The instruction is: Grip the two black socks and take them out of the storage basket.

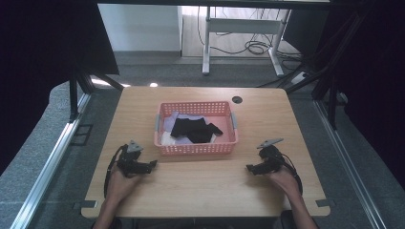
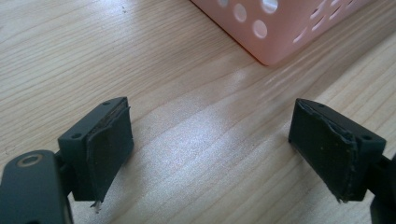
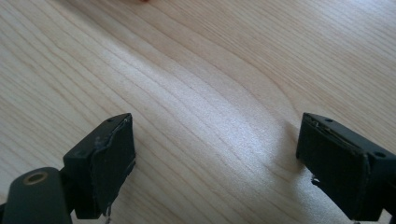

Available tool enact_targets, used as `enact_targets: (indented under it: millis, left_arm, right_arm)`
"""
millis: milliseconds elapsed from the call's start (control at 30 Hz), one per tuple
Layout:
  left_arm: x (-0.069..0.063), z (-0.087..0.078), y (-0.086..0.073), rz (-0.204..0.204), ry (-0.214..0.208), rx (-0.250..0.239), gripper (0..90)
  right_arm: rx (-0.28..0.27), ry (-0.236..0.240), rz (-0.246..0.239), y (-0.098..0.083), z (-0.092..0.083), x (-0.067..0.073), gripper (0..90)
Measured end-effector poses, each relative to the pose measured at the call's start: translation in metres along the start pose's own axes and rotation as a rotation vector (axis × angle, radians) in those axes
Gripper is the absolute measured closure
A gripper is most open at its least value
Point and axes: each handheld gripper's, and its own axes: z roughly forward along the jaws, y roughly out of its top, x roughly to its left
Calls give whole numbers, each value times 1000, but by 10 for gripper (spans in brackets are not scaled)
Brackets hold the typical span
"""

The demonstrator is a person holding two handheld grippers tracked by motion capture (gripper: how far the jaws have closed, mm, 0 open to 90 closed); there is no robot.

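Note:
A pink perforated basket [image 1: 196, 148] stands mid-table and holds a black garment [image 1: 193, 129] on top of pale lilac and white cloth [image 1: 168, 127]. My left gripper [image 1: 153, 163] rests on the wood in front of the basket's left corner, its tips pointing right. The left gripper view has its jaws wide apart over bare wood, with the basket corner [image 2: 275, 28] just ahead. My right gripper [image 1: 249, 168] lies in front of the basket's right corner, tips pointing left. Its jaws stand wide apart over bare table in the right gripper view, nothing between them.
The wooden table [image 1: 200, 191] has a round cable hole [image 1: 237, 99] at the back behind the basket. Black frame posts stand at both sides. A white desk leg and cables lie on the floor beyond the far edge.

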Motion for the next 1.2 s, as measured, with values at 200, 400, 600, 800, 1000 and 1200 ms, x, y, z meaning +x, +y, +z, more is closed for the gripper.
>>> enact_targets:
  millis: [200,400,600,800,1000,1200]
  left_arm:
    - [0,0,0,0,0,0,134]
    - [0,0,0,0,0,0,135]
    - [0,0,0,-1,1,-1,135]
    - [0,0,0,0,1,0,135]
    - [0,0,0,1,1,0,136]
    - [0,0,0,0,1,0,135]
  right_arm:
    - [-1,6,-6,3,-2,1,103]
    - [4,6,-18,7,-6,2,59]
    - [-12,12,-35,15,-13,4,41]
    - [-17,27,-22,22,-19,2,29]
    - [-11,31,-18,28,-22,1,3]
    - [-27,38,-32,42,-30,1,0]
